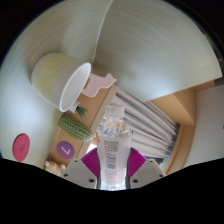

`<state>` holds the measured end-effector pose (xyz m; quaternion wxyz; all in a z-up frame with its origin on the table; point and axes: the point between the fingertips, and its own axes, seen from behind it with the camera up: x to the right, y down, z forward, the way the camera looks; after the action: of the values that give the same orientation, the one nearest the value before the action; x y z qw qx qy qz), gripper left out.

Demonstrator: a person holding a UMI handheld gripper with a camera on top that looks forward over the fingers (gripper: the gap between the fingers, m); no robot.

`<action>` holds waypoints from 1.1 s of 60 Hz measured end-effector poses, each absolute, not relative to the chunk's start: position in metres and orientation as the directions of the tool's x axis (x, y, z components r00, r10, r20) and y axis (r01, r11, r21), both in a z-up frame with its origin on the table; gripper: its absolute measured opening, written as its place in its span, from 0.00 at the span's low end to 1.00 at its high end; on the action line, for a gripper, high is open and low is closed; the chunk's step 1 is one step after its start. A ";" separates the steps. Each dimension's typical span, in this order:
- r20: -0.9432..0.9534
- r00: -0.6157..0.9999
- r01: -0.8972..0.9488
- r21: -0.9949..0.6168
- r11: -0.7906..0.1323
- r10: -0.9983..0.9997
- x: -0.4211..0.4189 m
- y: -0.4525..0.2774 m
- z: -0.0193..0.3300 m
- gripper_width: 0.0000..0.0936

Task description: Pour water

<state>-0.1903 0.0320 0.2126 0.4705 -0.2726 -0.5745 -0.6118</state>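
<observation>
— Nearest the lens, what do you make out?

— Two pink pads [92,160] on the fingers of the gripper [113,165], one at each side of a clear plastic bottle [113,140]. Both pads press against the bottle's sides, so the fingers are clamped on it.

— Is the whole bottle visible?

— No. Its lower part drops out of sight between the fingers. The cap [115,103] and a pale label show, and the bottle leans toward a large cup [62,80].

— Describe the cup.

— Pale yellow-green outside, white inside, tipped so its mouth faces the bottle. Its base is hard to read, and I cannot tell whether it rests on the table [178,105] or is held up. The bottle's cap sits just beside the cup's rim; I cannot tell if they touch.

— Anything else?

— A small green cactus-like thing [75,126] stands just below the cup, beside the bottle. Near it lies a purple round piece [65,148], and farther out, toward the table's edge, a pink disc [21,146]. Their markings are too small to read.

— And behind the bottle?

— A grey-and-white striped cloth [150,125] spreads over the wooden table, hiding much of it. A white wall [150,50] rises beyond.
</observation>
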 end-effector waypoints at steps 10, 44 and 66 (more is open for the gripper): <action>0.968 0.153 0.984 -0.130 0.124 -0.197 -0.156 0.024 0.261 0.34; 0.106 0.991 0.114 -0.989 -0.093 0.082 -0.087 0.031 0.170 0.35; 0.023 0.992 0.045 -0.985 -0.168 0.127 -0.091 0.035 0.105 0.39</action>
<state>-0.0914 0.0345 0.1052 0.6426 -0.7634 -0.0564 0.0321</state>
